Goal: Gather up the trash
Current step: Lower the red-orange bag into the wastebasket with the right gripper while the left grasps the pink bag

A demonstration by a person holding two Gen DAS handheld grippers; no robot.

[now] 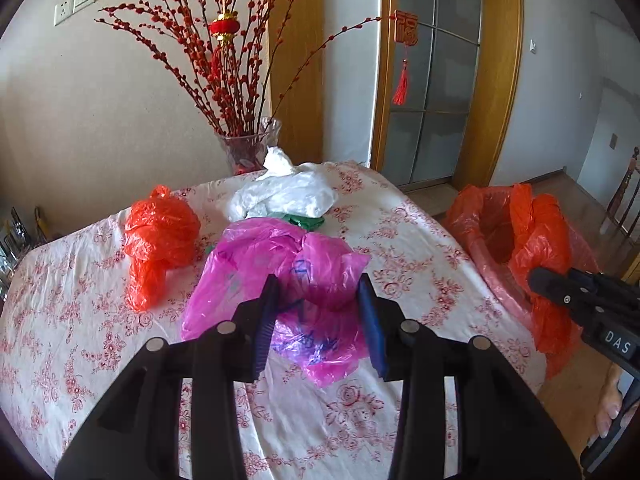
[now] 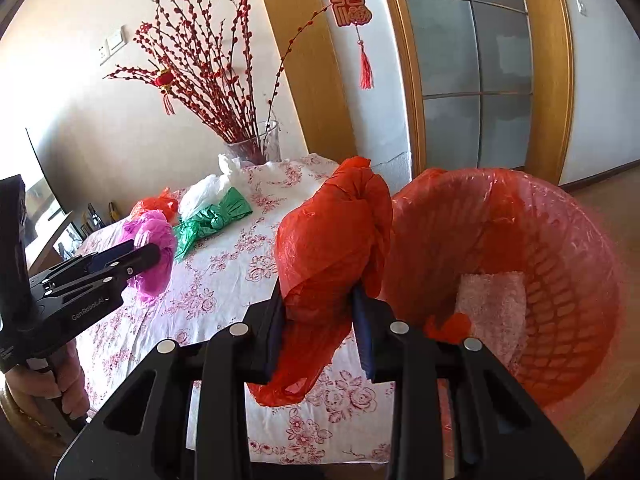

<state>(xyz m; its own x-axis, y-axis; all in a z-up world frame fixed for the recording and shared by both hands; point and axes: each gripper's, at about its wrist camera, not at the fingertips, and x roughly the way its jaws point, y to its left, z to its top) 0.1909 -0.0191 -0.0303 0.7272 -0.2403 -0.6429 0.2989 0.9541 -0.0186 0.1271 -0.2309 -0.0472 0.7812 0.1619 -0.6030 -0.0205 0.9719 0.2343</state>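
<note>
My left gripper (image 1: pixel 320 312) is open, its two fingers on either side of a crumpled magenta plastic bag (image 1: pixel 280 264) lying on the table. My right gripper (image 2: pixel 320 316) is shut on a red-orange plastic bag (image 2: pixel 332 240) and holds it above the table edge, beside a pink bin lined with a red bag (image 2: pixel 520 216). In the left wrist view the right gripper (image 1: pixel 538 280) sits by that bin (image 1: pixel 488 240) with its red bag (image 1: pixel 540 248). Another red bag (image 1: pixel 160 232), a white bag (image 1: pixel 284 196) and a green bag (image 2: pixel 212 220) lie on the table.
The table has a white cloth with red flowers (image 1: pixel 400 264). A glass vase of red branches (image 1: pixel 248 148) stands at its far edge by the wall. The bin stands right of the table on a wooden floor, before a glass door (image 1: pixel 432 80). A wooden chair (image 1: pixel 624 196) is far right.
</note>
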